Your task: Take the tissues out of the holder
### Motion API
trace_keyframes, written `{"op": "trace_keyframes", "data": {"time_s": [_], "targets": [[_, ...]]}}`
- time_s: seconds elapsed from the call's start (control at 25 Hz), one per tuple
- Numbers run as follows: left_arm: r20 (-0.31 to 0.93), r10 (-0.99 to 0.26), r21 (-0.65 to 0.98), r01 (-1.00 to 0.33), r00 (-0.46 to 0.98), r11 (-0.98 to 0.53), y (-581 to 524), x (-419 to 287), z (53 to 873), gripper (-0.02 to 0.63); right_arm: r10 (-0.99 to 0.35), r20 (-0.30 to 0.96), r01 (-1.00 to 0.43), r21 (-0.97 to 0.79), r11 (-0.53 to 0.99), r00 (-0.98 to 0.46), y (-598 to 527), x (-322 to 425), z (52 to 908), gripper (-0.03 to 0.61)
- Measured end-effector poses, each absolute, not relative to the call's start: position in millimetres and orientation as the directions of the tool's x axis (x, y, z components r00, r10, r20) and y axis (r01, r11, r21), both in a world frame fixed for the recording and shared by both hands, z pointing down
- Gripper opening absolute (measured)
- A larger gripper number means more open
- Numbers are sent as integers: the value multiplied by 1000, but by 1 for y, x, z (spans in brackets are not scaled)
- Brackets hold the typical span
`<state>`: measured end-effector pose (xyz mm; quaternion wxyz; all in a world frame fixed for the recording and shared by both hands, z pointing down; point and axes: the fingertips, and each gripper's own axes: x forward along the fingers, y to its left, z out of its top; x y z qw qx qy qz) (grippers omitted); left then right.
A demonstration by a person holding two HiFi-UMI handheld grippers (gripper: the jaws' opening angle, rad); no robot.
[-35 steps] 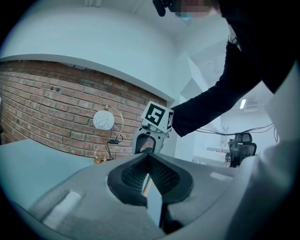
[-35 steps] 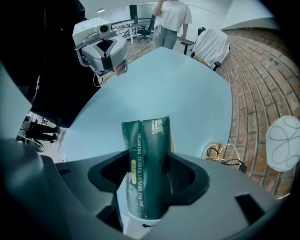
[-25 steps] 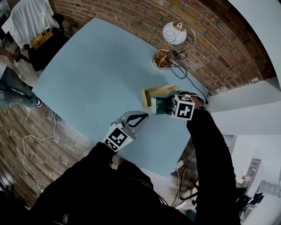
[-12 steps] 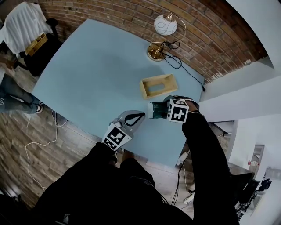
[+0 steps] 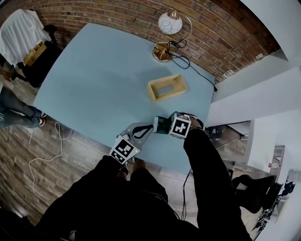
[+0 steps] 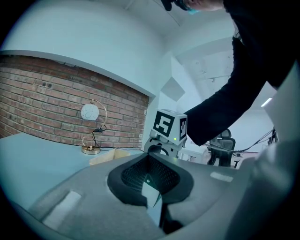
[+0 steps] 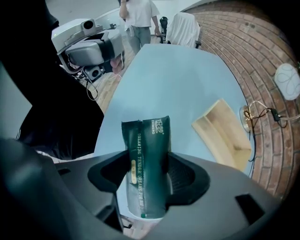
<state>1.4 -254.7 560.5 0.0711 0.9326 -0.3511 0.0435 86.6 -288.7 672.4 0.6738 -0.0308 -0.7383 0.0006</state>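
The empty light wooden holder (image 5: 165, 87) lies on the pale blue table (image 5: 103, 80), and it also shows in the right gripper view (image 7: 224, 134). My right gripper (image 5: 165, 126) points down and is shut on a dark green tissue pack (image 5: 161, 125) near the table's front edge, well apart from the holder. Its pads squeeze the pack's sides (image 7: 145, 159). My left gripper (image 5: 148, 127) hovers just left of the pack with its jaws together and nothing between them. From the left gripper view, the right gripper's marker cube (image 6: 168, 129) stands straight ahead of the left gripper (image 6: 150, 157).
A brass lamp with a white globe (image 5: 167, 26) stands at the table's far edge, its black cable (image 5: 190, 68) trailing behind the holder. A brick wall (image 5: 117, 14) runs behind. A person's legs (image 5: 16, 110) and a cloth-draped chair (image 5: 23, 33) are off the table's left.
My right gripper has carried the tissue pack away from the holder toward the table's front edge, rolling as it came down. My left gripper has shifted slightly alongside it.
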Motion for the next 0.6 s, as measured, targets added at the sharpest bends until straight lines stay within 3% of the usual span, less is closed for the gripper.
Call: {"op": "trace_keyframes", "data": {"time_s": [0.6], "targets": [[176, -630, 128, -652, 757, -747, -242, 1, 585, 8, 90, 987, -79, -101, 992, -135, -260, 77, 727, 268]]}}
